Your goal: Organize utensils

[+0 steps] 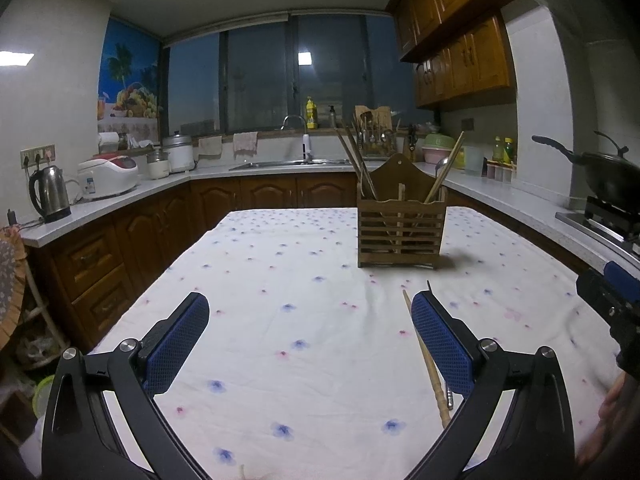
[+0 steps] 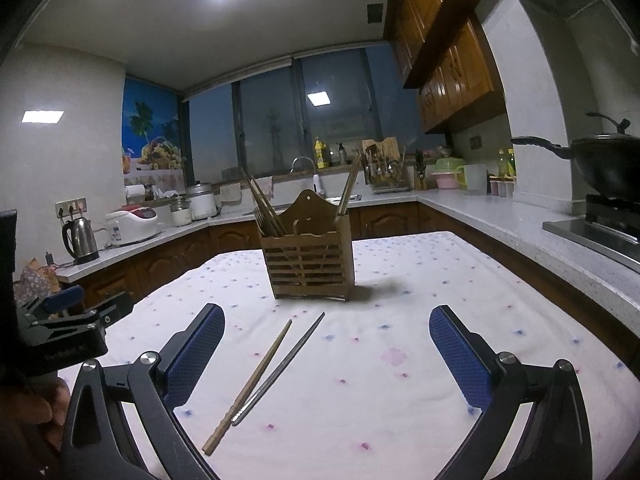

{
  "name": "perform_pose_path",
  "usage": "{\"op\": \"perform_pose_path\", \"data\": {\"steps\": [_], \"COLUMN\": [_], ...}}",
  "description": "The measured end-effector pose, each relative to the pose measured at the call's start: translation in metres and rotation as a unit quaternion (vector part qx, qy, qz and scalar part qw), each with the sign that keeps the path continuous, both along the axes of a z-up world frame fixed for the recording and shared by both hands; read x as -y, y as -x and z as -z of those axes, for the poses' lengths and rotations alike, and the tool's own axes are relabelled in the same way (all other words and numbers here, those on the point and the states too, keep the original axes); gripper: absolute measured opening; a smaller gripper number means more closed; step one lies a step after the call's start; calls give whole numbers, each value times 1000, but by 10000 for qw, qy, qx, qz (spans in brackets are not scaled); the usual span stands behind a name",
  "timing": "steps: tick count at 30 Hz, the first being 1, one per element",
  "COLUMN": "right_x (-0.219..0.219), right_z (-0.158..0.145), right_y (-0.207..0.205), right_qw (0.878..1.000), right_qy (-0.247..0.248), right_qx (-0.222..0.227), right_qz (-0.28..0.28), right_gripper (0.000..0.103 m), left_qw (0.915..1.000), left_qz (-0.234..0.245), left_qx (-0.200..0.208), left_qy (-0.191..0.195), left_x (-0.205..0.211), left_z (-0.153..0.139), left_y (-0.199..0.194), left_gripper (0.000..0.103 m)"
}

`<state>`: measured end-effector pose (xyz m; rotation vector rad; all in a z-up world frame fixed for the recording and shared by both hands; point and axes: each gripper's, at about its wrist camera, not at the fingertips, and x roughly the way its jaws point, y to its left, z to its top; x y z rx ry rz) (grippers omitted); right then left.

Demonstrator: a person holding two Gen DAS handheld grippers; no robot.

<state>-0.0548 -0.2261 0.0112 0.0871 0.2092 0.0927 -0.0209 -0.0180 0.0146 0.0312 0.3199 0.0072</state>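
The wooden chopstick (image 2: pixel 250 384) and metal chopstick (image 2: pixel 280 368) are lying lengthwise, pointing toward the holder (image 2: pixel 308 268), between the right gripper (image 2: pixel 326 340)'s spread jaws (the left gripper (image 1: pixel 310 320), likewise spread, is sitting beside them).

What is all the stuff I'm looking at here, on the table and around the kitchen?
Wooden chopstick: 1, tan, lying on the tablecloth.
Metal chopstick: 1, grey, lying just right of the wooden one.
Utensil holder: 1, brown slatted wood, standing mid-table with chopsticks upright inside.
Tablecloth: 1, white with small flowers, covering the table.
Kettle: 1, steel, left counter.
Rice cooker: 1, white and red, beside the kettle.
Wok: 1, black, on the stove at right.
Sink: 1, steel, under the window.
Left gripper: 1, black with blue pads, open above the cloth.
Right gripper: 1, same colours, open over the two loose chopsticks.
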Motion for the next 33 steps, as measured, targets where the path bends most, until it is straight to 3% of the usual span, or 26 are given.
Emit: {"op": "perform_pose_path", "data": {"steps": [33], "right_x": [-2], "right_z": [-4], "right_y": [0], "right_qw": [10000], "right_qy": [-44], "right_qx": [37], "right_qz": [-32], "right_gripper": [103], "left_qw": [10000], "left_qz": [74], "left_qx": [-15], "left_qy": [-32], "left_x": [1], "left_z": [0], "left_y": [-1], "left_gripper": [103]}}
